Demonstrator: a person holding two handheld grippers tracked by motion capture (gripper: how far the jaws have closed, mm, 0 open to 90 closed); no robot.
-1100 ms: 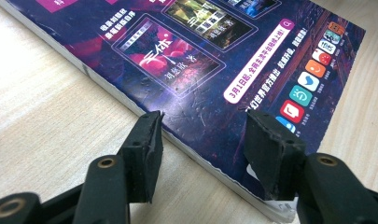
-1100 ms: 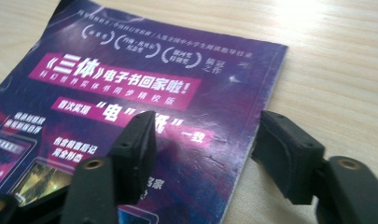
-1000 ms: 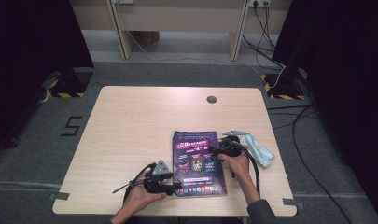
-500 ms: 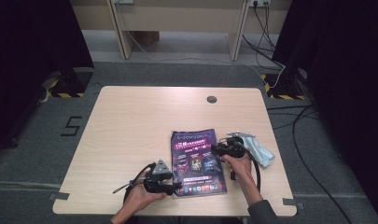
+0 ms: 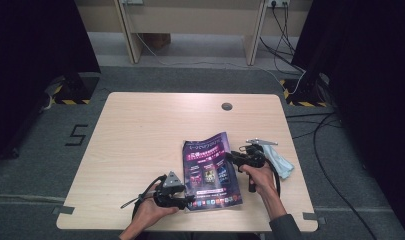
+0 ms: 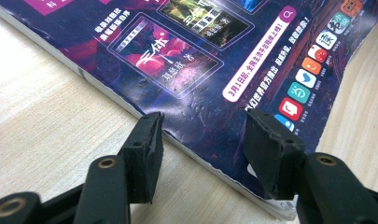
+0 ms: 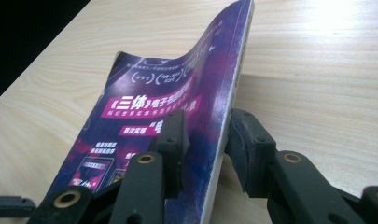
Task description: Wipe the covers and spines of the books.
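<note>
Room: dark curtains, grey floor. Desk [image 5: 140,145]: pale wood. Book [image 5: 210,170] lies near-right, long axis near–far, its right edge lifted. Cloth [image 5: 282,162] is partly hidden behind the right claw [image 5: 236,159], just closing astride that edge, contact unclear. Left claw [image 5: 190,200] half-open over the near-left corner.
</note>
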